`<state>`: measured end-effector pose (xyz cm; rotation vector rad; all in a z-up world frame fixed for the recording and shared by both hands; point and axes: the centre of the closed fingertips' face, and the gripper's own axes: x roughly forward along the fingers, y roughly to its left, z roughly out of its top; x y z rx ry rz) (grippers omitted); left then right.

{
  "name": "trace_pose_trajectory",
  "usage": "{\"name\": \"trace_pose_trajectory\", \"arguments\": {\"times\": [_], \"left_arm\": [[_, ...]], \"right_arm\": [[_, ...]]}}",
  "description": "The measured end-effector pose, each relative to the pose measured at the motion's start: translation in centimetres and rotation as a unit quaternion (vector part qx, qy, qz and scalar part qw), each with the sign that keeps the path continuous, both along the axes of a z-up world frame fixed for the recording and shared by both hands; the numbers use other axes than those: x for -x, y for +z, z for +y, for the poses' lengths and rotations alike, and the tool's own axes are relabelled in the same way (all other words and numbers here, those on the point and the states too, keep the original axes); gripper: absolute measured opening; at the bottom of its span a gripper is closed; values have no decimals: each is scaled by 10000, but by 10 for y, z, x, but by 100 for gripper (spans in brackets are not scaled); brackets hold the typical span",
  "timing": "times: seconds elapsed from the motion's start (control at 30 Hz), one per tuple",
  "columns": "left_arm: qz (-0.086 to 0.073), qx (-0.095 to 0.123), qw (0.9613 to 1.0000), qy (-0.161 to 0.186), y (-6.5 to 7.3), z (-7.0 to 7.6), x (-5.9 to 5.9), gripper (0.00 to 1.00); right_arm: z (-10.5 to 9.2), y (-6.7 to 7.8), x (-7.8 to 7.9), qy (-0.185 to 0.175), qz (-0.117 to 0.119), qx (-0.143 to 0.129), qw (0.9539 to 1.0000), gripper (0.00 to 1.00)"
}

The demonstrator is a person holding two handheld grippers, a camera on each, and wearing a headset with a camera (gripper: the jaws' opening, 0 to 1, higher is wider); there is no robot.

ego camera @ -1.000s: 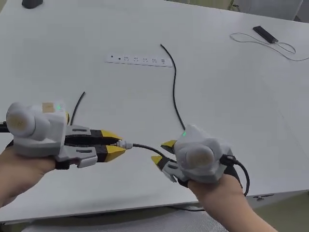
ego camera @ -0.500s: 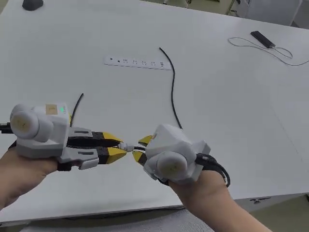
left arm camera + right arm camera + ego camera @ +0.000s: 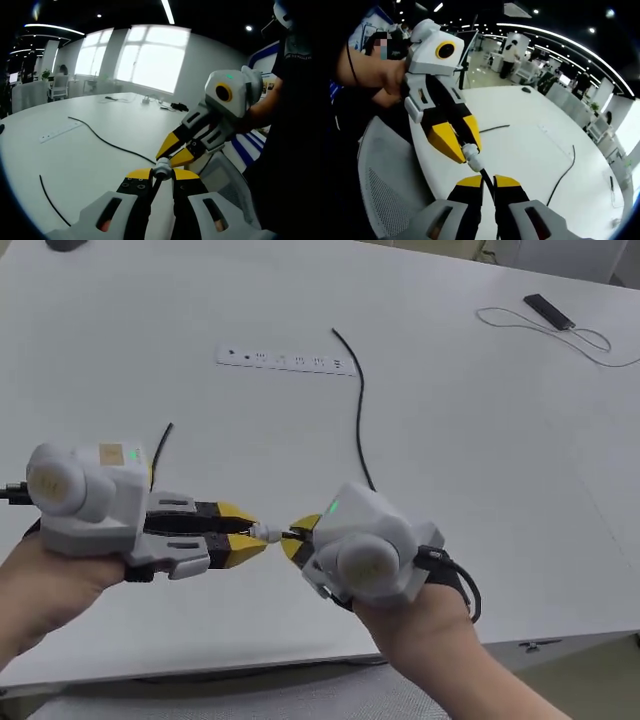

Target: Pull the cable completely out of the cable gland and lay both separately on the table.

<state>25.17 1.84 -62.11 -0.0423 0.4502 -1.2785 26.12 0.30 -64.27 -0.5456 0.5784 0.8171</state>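
Looks across 1 broad white table (image 3: 480, 490) in an open office. Takes daylight from tall bright windows (image 3: 150, 60) set in a pale wall (image 3: 207, 65). Carries long light strips (image 3: 167, 11) on a dark ceiling, with white chairs (image 3: 57, 86) far off and 1 grey mesh chair (image 3: 377, 187) at the near edge.

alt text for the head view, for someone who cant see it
Two hand-held grippers meet tip to tip over a white table: the left gripper clamps a white cable gland, and the right gripper grips the black cable beside it. The cable trails across the table toward a white power strip.
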Motion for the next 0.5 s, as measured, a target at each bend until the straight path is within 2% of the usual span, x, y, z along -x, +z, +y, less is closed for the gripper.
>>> {"name": "trace_pose_trajectory", "arguments": {"times": [0.17, 0.5], "left_arm": [[-59, 12, 10000, 5, 1, -3, -3, 15], [-72, -57, 10000, -22, -1, -4, -3, 15]], "right_arm": [[-4, 0, -3, -162, 117, -138, 9997, 1], [-7, -6, -3, -370, 346, -347, 9981, 0]]}}
